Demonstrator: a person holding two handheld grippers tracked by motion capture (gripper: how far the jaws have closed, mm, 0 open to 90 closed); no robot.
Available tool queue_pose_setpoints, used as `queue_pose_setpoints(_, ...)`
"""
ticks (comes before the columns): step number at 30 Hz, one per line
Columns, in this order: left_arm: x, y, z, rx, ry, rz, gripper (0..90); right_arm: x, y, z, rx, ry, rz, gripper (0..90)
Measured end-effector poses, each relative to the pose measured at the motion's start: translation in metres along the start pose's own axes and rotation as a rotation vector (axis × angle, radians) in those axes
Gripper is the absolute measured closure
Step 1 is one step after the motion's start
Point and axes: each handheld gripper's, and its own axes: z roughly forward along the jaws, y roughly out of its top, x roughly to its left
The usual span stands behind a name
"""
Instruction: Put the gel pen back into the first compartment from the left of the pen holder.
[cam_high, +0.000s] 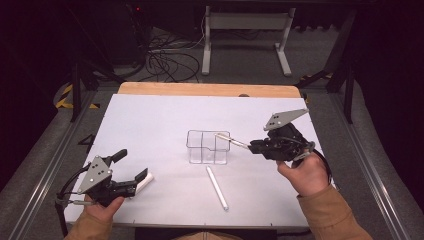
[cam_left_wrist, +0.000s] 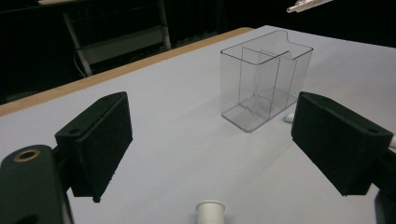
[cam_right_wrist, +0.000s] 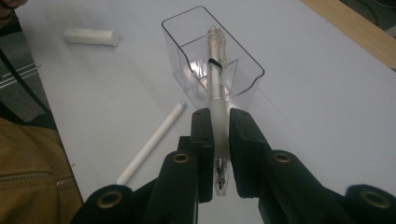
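the right gripper (cam_high: 251, 146) clamps a clear pen (cam_right_wrist: 216, 100) by its lower barrel, so the long free end pokes out over the open top of the clear box (cam_high: 208, 147) at mid-table, likely lined up for dropping in. the left gripper (cam_high: 134, 181) rests near left, jaws wide and empty beside a short white tube (cam_high: 147, 181). a white pen (cam_high: 217, 188) lies just near of the box; the far table (cam_high: 165, 112) is bare.

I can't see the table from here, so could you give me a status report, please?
Right gripper shut on pen, over clear holder. Left gripper open, idle. White pen beside holder, not blocking.
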Motion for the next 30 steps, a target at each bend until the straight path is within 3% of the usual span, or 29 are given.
queue_pose_setpoints(15, 0.001, 0.000, -0.001, -0.002, 0.001, 0.006, 13.3, 0.003, 0.013, 0.007, 0.016, 0.020, -0.016, 80.9)
queue_pose_setpoints(17, 0.000, 0.000, -0.002, -0.003, 0.001, 0.005, 13.2, 0.004, 0.015, 0.008, 0.029, 0.021, -0.038, 80.9)
queue_pose_setpoints(30, 0.001, 0.000, -0.002, -0.003, 0.002, 0.004, 13.3, 0.005, 0.039, 0.026, 0.100, 0.042, -0.058, 80.9)
